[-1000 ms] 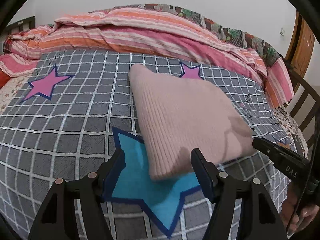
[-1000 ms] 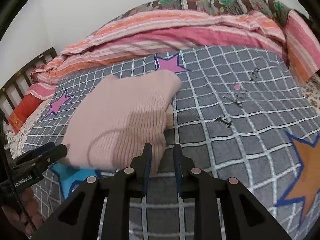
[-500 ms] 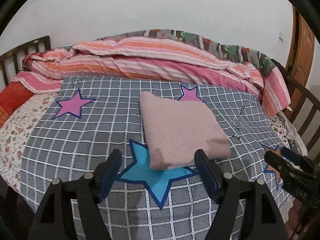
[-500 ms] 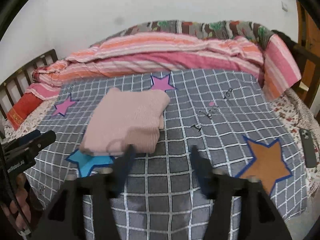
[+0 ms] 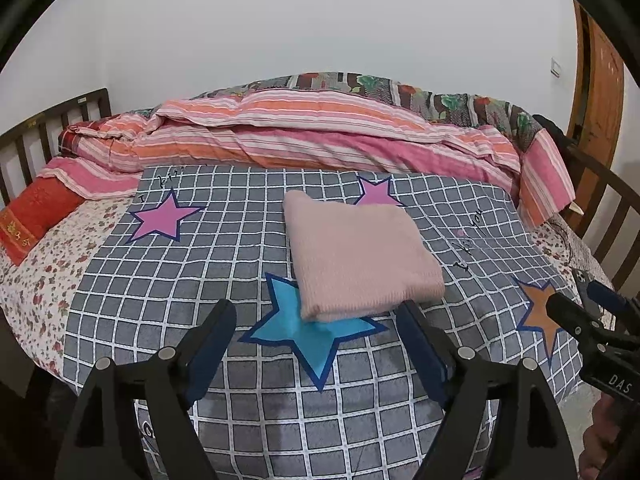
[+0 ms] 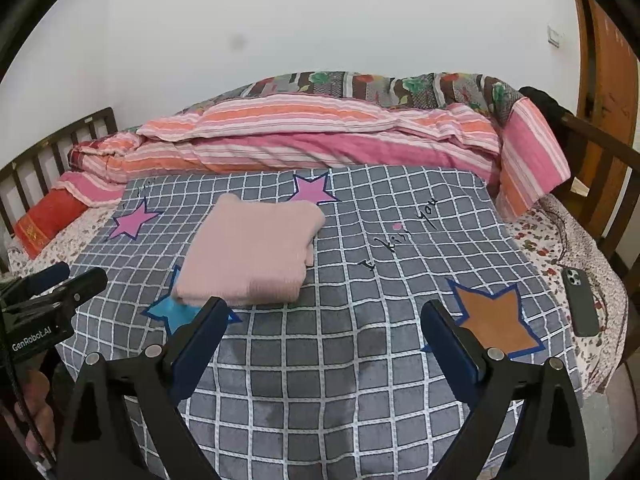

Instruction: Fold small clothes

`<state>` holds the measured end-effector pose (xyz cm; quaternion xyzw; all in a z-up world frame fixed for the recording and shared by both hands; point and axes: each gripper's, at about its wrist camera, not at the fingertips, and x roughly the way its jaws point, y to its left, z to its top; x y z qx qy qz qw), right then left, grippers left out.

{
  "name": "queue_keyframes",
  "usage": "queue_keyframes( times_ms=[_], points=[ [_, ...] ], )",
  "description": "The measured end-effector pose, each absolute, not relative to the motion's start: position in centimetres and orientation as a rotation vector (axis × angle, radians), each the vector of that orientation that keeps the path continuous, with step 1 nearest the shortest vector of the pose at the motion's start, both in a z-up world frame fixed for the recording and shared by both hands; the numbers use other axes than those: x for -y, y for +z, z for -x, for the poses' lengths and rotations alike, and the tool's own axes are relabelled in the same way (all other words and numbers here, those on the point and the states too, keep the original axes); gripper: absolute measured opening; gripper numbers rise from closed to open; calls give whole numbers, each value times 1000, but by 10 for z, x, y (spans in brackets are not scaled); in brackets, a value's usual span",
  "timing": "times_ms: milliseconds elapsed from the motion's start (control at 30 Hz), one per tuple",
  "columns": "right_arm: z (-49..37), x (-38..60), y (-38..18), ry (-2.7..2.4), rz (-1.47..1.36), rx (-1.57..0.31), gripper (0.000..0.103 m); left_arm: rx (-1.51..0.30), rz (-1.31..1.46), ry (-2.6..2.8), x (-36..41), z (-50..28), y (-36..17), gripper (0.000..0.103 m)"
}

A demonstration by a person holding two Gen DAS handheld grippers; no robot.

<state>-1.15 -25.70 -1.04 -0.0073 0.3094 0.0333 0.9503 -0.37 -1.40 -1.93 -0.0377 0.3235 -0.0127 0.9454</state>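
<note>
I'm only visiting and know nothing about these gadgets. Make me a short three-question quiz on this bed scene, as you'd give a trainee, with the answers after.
1. True or false: the pink sweater lies folded on the checked blanket.
2. Which star does the sweater's near edge partly cover? A) orange B) blue C) red
3. What lies on the flowered sheet at the far right of the right camera's view?

Key
1. True. Neither the left gripper nor the right gripper holds it; both sets of jaws have just been opening and have nothing between them.
2. B, the blue star.
3. A dark phone, beyond the orange star.
</note>
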Motion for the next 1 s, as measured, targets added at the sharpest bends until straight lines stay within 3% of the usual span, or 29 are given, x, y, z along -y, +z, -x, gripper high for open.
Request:
queue_keyframes(
  times_ms=[1000],
  points=[
    [17,260,-17,52,-11,-644,96,-649,67,-35,18,8,-16,81]
  ],
)
